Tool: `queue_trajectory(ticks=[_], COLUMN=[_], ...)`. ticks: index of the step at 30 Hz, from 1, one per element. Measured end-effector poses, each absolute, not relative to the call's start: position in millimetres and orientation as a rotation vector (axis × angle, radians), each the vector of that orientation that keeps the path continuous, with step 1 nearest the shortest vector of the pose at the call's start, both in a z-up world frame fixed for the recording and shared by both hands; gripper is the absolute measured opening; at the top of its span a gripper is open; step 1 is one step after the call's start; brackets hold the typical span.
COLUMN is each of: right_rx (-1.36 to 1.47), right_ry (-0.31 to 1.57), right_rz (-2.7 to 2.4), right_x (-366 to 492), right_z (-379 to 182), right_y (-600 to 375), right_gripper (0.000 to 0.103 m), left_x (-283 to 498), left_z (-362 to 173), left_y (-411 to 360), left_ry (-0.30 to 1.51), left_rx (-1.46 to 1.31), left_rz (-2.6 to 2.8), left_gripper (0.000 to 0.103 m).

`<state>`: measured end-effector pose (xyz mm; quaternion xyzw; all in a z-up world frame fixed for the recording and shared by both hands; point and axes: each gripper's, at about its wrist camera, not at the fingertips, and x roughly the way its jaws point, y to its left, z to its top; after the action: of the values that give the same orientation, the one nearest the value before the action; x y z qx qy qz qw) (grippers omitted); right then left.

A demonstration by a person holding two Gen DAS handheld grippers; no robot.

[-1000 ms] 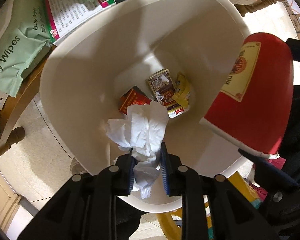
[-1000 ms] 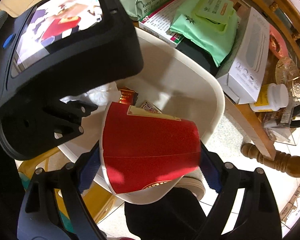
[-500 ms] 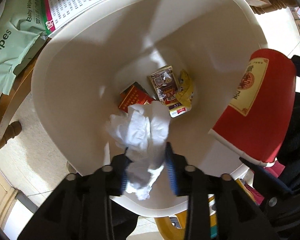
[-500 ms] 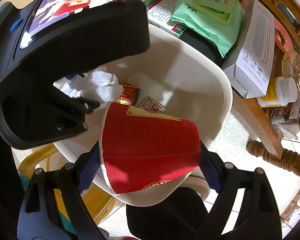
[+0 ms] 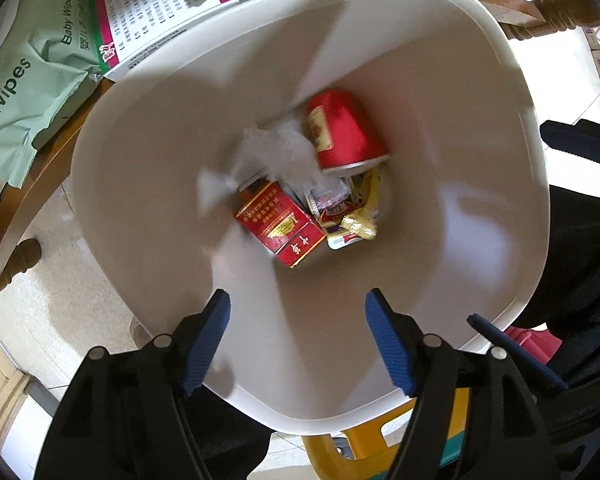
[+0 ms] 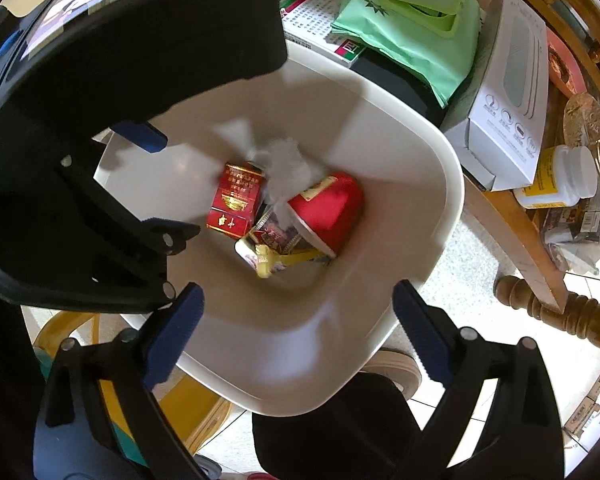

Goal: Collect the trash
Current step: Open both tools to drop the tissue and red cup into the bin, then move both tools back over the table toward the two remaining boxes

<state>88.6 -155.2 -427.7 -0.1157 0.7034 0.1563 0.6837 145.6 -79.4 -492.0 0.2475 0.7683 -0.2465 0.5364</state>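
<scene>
A white trash bin [image 5: 500,240] [image 6: 432,248] sits below both grippers. At its bottom lie a red paper cup [image 5: 342,136] [image 6: 328,208] on its side, a crumpled white tissue [image 5: 280,152] [image 6: 286,164], a red cigarette pack [image 5: 280,226] [image 6: 236,200] and some yellow and printed wrappers [image 5: 352,212] [image 6: 276,252]. My left gripper [image 5: 298,336] is open and empty above the bin's near rim. My right gripper [image 6: 296,332] is open and empty above the bin too. The left gripper's body [image 6: 100,120] fills the upper left of the right wrist view.
A wooden table [image 6: 512,216] beside the bin holds baby wipes packs [image 5: 20,80] [image 6: 412,20], a printed booklet [image 5: 152,8], a white box [image 6: 508,92] and a white bottle [image 6: 560,176]. A yellow stool [image 5: 360,448] stands under the bin. Tiled floor [image 6: 480,292] lies around.
Both grippers have opened. The tissue fell from the left gripper and the red cup fell from the right gripper; both now lie at the bin's bottom.
</scene>
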Motion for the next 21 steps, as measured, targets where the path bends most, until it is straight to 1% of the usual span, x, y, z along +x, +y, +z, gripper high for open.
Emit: queue_trajectory(ticks=[6,11,14,16,19,21], right_rx=[-0.271,-0.220,-0.222,-0.240,-0.190,-0.137], right_ry=[1.568,1.553,1.521,1.478,1.430,1.397], right_rz=[0.346,0.371,0.383,0.403,0.464,0.479], right_x=[87.1,78.7,65.7,52.3,37.6,35.4], right_z=[-426.2,-401.9,-369.1,-335.5,-275.7,-232.3], right_y=[-153.2,-153.3,-155.2,-156.0,-163.1,-171.0], right_gripper=[0.093,0.093,0.093,0.093,0.093,0.093], left_x=[144.9,136.9,125.4,113.8,95.8,88.1], left_z=[-485.5,-464.8,-433.8,-401.3,-342.7,-294.4], left_y=[-79.8,-73.5,-61.2,-51.1,-36.8,-31.0], left_ry=[1.815,1.808,1.785,1.736,1.652,1.567], left_rx=[0.602,0.600,0.607,0.610,0.669,0.722], left_rz=[-0.575,-0.548,-0.533,-0.559,-0.610,-0.674], left_gripper=[0.069,0.072,0.073,0.075,0.075,0.076])
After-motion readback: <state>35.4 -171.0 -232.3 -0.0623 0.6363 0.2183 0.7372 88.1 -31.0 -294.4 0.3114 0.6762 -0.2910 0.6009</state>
